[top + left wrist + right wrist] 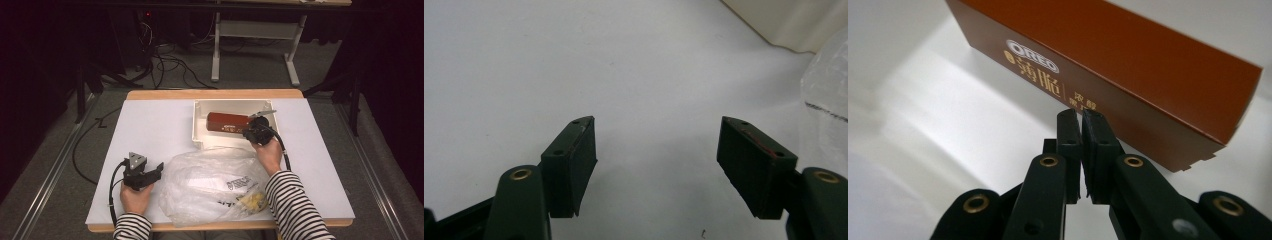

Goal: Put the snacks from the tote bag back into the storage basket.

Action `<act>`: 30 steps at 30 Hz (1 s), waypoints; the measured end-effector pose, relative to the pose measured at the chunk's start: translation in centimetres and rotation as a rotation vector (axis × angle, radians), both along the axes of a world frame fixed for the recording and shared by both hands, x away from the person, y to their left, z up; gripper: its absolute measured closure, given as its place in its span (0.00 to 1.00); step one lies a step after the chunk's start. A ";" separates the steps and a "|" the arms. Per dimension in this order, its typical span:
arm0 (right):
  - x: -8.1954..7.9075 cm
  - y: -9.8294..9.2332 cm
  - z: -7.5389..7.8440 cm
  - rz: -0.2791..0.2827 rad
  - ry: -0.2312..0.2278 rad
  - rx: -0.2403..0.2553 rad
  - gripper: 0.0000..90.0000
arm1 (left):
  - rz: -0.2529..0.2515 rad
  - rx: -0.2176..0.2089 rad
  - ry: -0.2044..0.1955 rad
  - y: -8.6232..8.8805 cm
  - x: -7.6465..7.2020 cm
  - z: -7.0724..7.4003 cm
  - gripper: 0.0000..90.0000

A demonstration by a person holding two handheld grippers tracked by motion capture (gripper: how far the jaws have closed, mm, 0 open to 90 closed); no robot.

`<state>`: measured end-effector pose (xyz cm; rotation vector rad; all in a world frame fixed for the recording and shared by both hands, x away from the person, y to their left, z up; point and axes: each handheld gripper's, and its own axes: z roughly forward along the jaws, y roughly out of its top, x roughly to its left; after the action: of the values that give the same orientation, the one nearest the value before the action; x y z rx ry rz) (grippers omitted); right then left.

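A brown Oreo box (pixel 227 122) lies inside the white tray (pixel 200 120) at the middle back of the table. My right gripper (pixel 249 131) reaches into the tray at the box's right end. In the right gripper view its jaws (pixel 1081 117) stand together with nothing between them, tips just in front of the box's long side (pixel 1108 65). My left gripper (pixel 157 170) rests at the front left of the table. It is open (pixel 656 145) over the bare white tabletop with nothing between the pads.
A large crumpled clear plastic bag (pixel 215 185) with printed packets inside lies at the table's front centre, between my two hands; its edge (pixel 829 85) shows beside the left gripper. The tray wall (pixel 794 25) lies farther ahead. Table legs and cables stand beyond the table.
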<state>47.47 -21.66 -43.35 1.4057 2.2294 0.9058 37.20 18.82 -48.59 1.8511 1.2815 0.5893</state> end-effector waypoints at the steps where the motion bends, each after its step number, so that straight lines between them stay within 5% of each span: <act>1: -0.3 -0.1 0.1 0.004 -0.004 0.007 0.97 | 0.001 0.001 -0.002 0.0 0.0 0.0 0.36; 18: -3.2 -1.6 1.9 0.057 -0.089 0.064 0.91 | 0.000 0.007 0.000 -0.1 0.0 0.0 0.36; 30: -4.2 -2.5 2.2 0.063 -0.109 0.086 0.91 | 0.002 0.009 0.001 -0.1 0.0 0.0 0.36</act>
<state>43.26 -24.18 -41.16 1.2962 2.1876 1.0840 37.21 18.73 -48.60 1.8576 1.2838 0.5962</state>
